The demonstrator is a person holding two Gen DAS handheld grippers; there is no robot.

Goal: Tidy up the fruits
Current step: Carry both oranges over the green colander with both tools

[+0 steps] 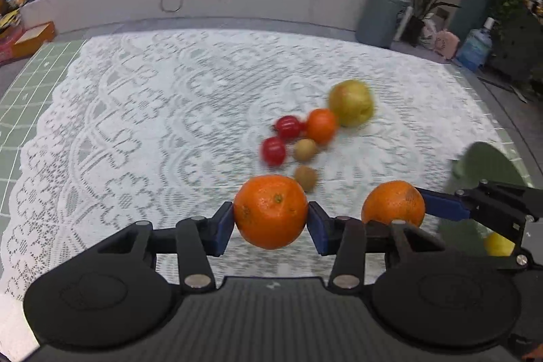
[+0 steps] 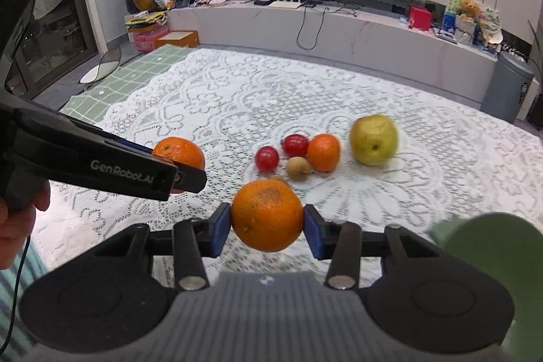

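Observation:
My left gripper is shut on an orange and holds it above the lace cloth. My right gripper is shut on a second orange, also lifted; that orange shows at the right of the left wrist view. The left gripper's orange shows at the left of the right wrist view. On the cloth lie a yellow-green apple, a small orange, two red tomatoes and two small brown fruits. A green plate sits at the right.
The white lace cloth covers a table with a green grid mat at its left. A yellow fruit lies on the green plate. A grey bin stands beyond the table's right side.

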